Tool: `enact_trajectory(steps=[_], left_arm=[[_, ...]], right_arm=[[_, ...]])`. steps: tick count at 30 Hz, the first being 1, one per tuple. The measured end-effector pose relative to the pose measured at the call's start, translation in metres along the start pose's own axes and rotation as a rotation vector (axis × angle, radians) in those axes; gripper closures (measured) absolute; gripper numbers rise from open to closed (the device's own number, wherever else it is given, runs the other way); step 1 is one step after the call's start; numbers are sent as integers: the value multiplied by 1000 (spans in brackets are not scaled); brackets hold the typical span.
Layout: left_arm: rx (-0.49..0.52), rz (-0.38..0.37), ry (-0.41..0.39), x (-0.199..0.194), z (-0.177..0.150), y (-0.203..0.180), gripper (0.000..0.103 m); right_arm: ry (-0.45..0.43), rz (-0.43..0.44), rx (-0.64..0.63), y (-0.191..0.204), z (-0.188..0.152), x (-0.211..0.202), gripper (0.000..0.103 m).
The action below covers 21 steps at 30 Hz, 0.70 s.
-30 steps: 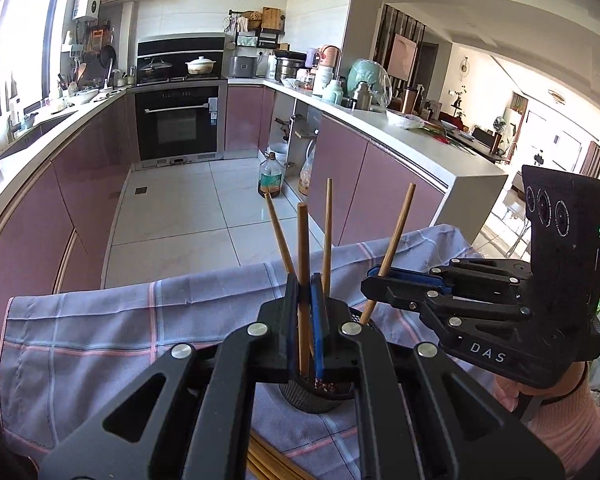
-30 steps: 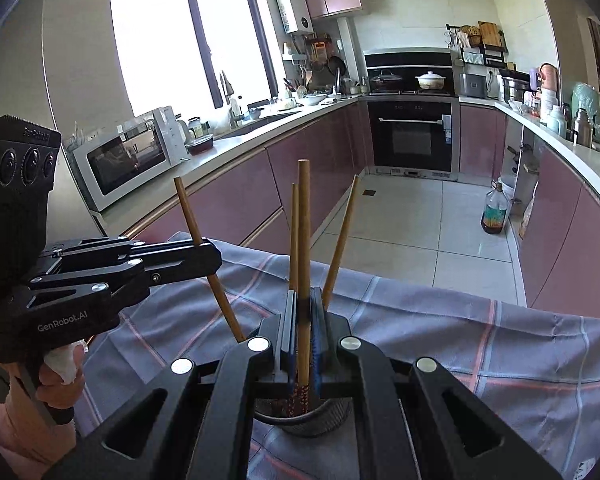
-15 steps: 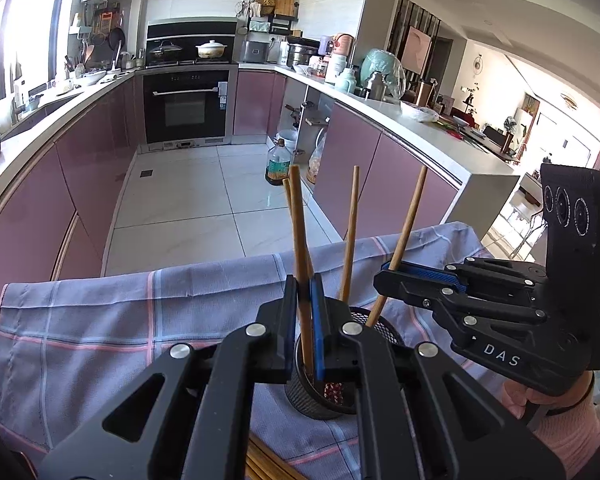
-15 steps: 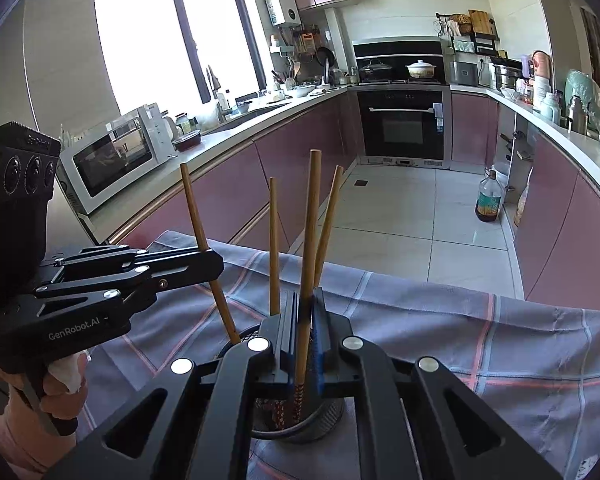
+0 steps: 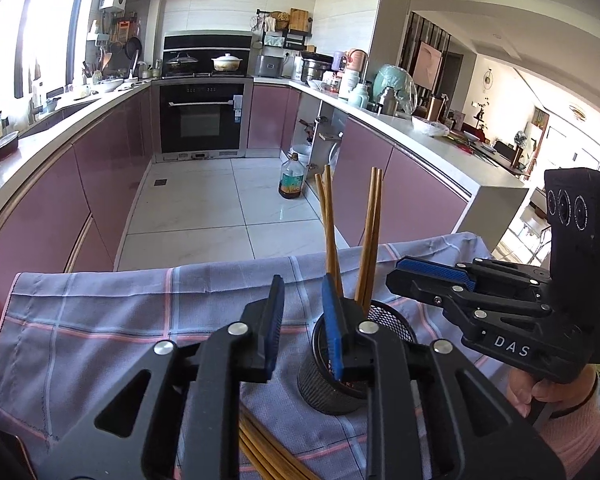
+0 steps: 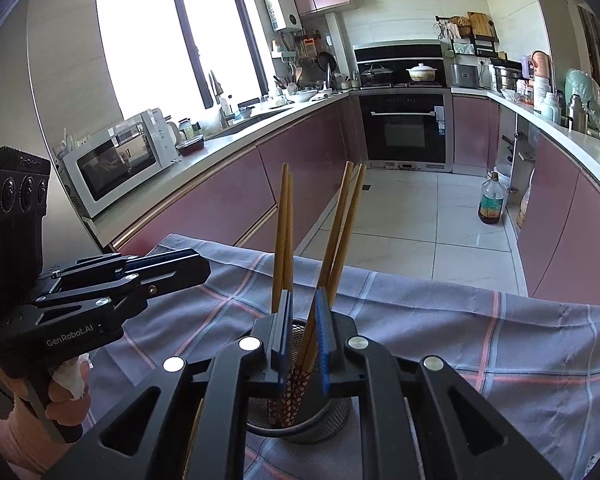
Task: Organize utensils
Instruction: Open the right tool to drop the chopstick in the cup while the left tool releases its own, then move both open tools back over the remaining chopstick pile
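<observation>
Chopsticks (image 6: 342, 232) in holder (image 6: 332, 420); grippers marked "DAS", "GenRobot.AI"

Left gripper (image 5: 302, 312): jaws opening, nothing pinched between the fingers.
Right gripper (image 6: 302, 322): jaws opening, apparently gripping nothing.
Both: angled downward, side by side.

The chopstick pinched a second earlier in the left gripper (image 5: 302, 320) was let go into the mesh holder (image 5: 332, 376), and the jaws were being opened, with only cloth seen between them. The same was done with the right gripper (image 6: 303, 330): its chopstick was released into the holder, and the jaws were being parted (two chopsticks were seen in the gap, apparently not pressed). The four chopsticks (image 5: 350, 236), earlier splayed singly above the holder, were gathered into two leaning pairs. The left gripper was shifted to the holder's left side.
</observation>
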State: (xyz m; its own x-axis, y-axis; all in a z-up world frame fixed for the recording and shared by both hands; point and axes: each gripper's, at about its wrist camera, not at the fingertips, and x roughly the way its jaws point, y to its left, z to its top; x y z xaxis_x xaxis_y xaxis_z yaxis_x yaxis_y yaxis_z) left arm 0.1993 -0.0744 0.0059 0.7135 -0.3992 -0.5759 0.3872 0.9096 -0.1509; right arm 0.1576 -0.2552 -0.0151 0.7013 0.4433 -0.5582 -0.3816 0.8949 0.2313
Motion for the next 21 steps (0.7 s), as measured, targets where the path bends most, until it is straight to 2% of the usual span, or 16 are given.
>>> enact_trajectory(steps=[2, 4, 11, 16, 21], left_arm=[[5, 17, -26, -10, -7, 1, 72], [0, 31, -49, -21, -16, 4, 64], [-36, 113, -72, -52, -59, 21, 59], [-77, 149, -3, -59, -104, 40, 59], [-94, 180, 73, -55, -141, 56, 59]], right_arm=[[-20, 4, -19, 7, -4, -6, 72], [-35, 23, -38, 14, -9, -14, 72], [-27, 133, -94, 38, -31, -32, 71], [24, 178, -109, 50, -53, -28, 71], [122, 198, -76, 54, -81, -6, 71]])
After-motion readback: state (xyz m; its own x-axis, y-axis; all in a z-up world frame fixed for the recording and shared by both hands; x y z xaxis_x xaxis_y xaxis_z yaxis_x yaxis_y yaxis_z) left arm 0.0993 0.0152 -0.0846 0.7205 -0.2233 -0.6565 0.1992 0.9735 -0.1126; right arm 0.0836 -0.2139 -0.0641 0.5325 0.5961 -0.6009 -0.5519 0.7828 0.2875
